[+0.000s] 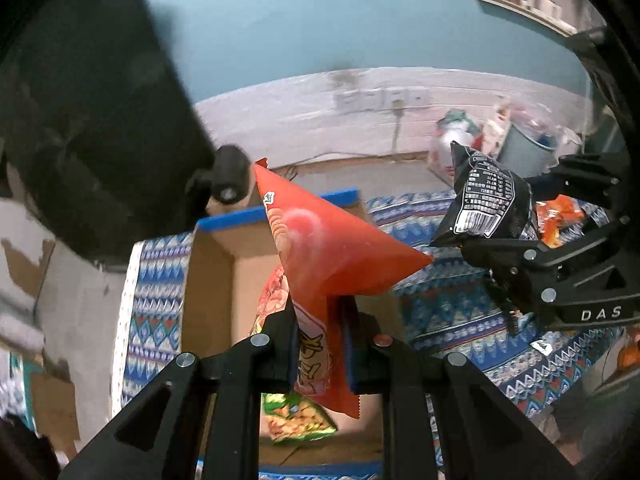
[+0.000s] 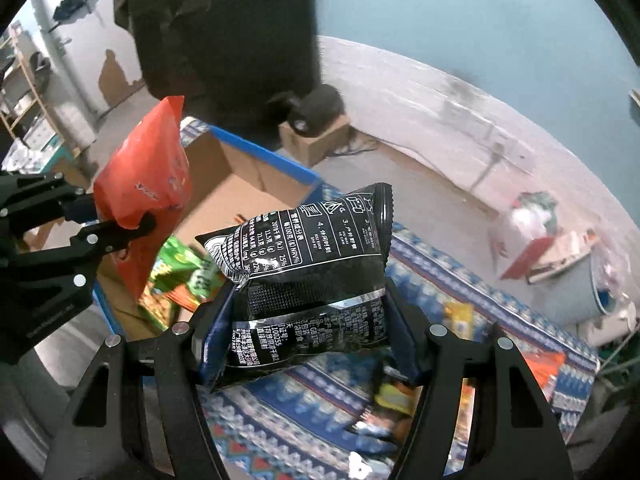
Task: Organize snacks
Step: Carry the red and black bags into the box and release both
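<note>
My left gripper (image 1: 316, 344) is shut on a red snack bag (image 1: 324, 252) and holds it above an open cardboard box (image 1: 208, 280) with blue-taped edges. A green snack bag (image 1: 296, 420) and another red one lie in the box. My right gripper (image 2: 308, 320) is shut on a black snack bag (image 2: 308, 272) and holds it above the patterned cloth, right of the box (image 2: 248, 184). In the right wrist view the left gripper (image 2: 120, 232) and its red bag (image 2: 148, 184) are at the left, over the green bag (image 2: 180, 280). The right gripper (image 1: 476, 248) with the black bag (image 1: 488, 204) shows at the right of the left wrist view.
A blue patterned cloth (image 2: 420, 288) covers the table, with several loose snack packets (image 2: 460, 316) on it. A person in dark clothes (image 2: 224, 32) stands behind the box. A grey bin (image 1: 528, 148) and bags (image 2: 532, 220) stand on the floor by the wall.
</note>
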Demonstrator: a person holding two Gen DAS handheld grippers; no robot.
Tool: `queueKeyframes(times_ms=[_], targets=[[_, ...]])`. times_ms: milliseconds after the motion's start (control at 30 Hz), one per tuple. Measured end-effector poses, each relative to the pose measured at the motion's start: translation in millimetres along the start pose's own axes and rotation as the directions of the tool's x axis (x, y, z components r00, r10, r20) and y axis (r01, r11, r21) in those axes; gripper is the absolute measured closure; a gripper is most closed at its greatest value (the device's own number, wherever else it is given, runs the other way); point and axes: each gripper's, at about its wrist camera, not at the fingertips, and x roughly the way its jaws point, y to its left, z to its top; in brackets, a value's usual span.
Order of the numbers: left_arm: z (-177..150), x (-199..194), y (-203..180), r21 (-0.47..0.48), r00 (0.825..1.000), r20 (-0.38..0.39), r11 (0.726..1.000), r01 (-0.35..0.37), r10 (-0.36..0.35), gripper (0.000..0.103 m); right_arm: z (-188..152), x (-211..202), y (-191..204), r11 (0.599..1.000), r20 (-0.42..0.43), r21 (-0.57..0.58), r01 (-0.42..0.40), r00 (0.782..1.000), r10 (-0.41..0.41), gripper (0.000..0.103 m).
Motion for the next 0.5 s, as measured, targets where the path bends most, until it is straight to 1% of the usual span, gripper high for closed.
queueKeyframes(times_ms=[100, 300, 500], targets=[[-9.2, 6.0, 16.1, -0.028, 1.0, -0.018, 0.999, -0.021, 0.02, 0.086, 8.7, 14.8, 18.6, 0.999, -0.014, -0.028, -0.02, 1.0, 0.019, 0.036], [-26.0, 12.8, 38.1, -0.063, 0.998, -0.048, 0.997, -0.04, 0.037, 0.086, 19.2, 42.6, 52.5, 0.996, -0.048, -0.075, -0.048, 0.998, 0.044, 0.036], [-37.7, 27.0, 55.0, -0.088, 0.994, -0.095, 0.994, -0.058, 0.049, 0.086, 26.0, 69.3, 70.0, 0.994, -0.091, -0.092, -0.065, 0.994, 0.057, 0.036]])
